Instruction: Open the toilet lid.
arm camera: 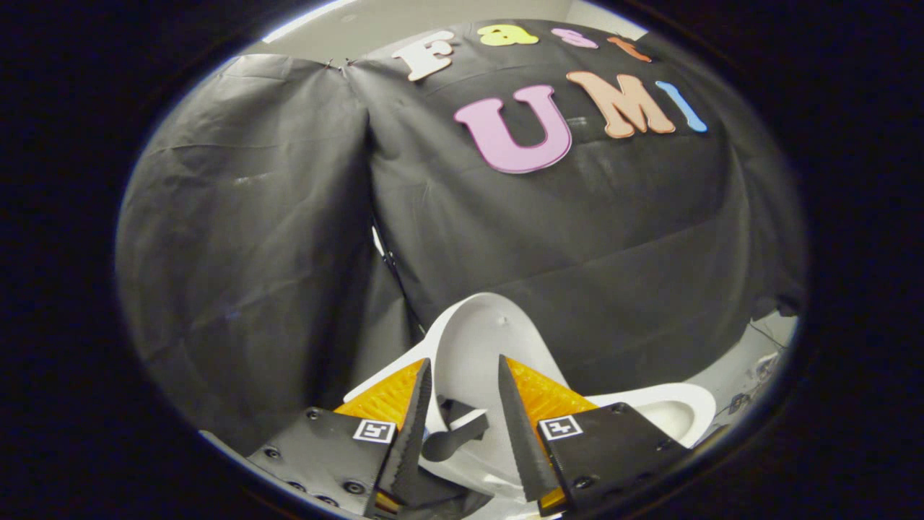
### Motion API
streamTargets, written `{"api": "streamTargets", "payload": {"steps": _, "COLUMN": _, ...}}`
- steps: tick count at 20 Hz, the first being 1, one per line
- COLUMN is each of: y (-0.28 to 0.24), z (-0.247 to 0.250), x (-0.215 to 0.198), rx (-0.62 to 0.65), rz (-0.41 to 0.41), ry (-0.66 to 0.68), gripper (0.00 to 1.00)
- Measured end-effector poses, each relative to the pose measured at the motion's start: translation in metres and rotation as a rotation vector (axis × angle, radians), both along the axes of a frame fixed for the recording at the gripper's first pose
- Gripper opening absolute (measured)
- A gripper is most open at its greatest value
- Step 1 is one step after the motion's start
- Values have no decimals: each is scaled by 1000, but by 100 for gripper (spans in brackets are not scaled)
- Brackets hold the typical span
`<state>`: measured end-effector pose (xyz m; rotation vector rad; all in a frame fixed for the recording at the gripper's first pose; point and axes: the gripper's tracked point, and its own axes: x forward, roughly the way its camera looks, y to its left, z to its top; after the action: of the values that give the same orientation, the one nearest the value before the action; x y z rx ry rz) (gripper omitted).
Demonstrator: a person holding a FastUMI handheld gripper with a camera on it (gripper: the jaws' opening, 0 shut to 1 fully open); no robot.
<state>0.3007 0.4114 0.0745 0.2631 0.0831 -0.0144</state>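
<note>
Between the gripper's (462,372) fingers, the white toilet lid (480,339) is standing raised.
The fingers are spreading apart with a clear gap, and the lid is rising just ahead of them, tilted against the black cloth wall (253,238); the toilet bowl rim (671,412) is showing beside the right finger.

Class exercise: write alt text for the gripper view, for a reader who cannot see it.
A white toilet lid stands raised, seen between and just beyond the fingers of an open gripper, which do not press on it. Beside the right finger lies the white toilet seat, with black cloth walls behind.
</note>
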Motion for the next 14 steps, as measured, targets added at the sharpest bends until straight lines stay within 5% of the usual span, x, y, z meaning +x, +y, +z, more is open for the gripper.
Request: {"api": "streamTargets", "payload": {"steps": 14, "y": -182, "z": 72, "x": -33, "rx": -122, "rz": -129, "ry": -192, "gripper": 62}}
